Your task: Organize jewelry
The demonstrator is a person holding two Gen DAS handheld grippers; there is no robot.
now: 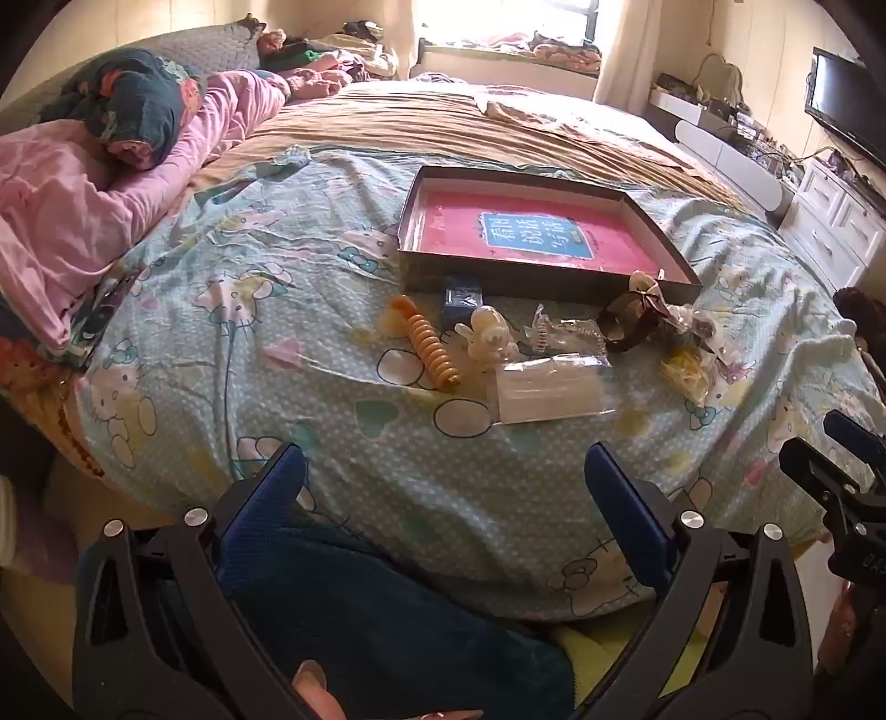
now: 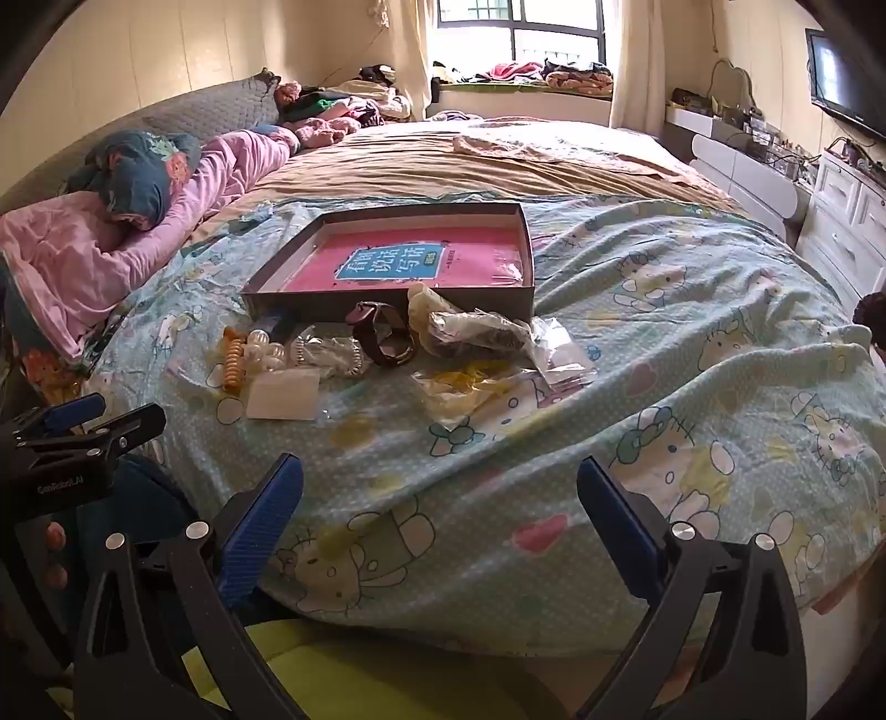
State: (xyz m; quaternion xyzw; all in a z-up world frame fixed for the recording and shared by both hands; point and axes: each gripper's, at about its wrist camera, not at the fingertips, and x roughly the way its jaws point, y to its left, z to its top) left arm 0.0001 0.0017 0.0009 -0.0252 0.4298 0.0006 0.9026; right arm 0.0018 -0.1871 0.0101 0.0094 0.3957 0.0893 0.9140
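Left wrist: my left gripper (image 1: 446,471) gapes empty, right gripper (image 2: 440,484) too. Jewelry sits loose on the bed (image 2: 692,387) just before the tray (image 1: 410,221): coil (image 1: 429,346), watch (image 2: 385,332), bags (image 2: 487,332). Risk: slick bags slip or pads snag sheet. Only right wrist shows the window (image 2: 518,33) clearly.

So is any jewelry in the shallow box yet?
None visible: the box shows only a pink book; the watch and coil hair tie lie outside it.
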